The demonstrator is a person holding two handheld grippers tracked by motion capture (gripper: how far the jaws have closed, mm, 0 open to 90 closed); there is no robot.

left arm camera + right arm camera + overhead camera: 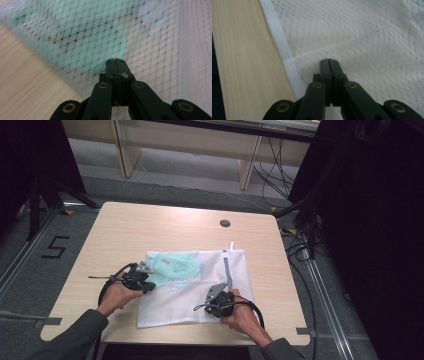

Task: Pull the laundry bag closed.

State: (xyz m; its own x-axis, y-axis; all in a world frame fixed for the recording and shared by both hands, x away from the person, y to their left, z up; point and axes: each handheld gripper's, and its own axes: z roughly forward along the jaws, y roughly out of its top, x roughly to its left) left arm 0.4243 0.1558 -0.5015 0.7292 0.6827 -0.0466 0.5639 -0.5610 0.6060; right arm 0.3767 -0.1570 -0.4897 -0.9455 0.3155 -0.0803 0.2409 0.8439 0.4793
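Both grippers, left gripper (146, 287) and right gripper (220, 309), jaws pressed together, pinned the mesh laundry bag (200, 285) flat at nine and five o'clock.

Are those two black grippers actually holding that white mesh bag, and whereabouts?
Both are shut with nothing visibly pinched. The left gripper and right gripper sit over the mesh bag.

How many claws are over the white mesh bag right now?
2. The left claw is at the mesh bag's left edge, over the green item inside; the right claw is over its lower right part. Both are shut, with no mesh visibly pinched.
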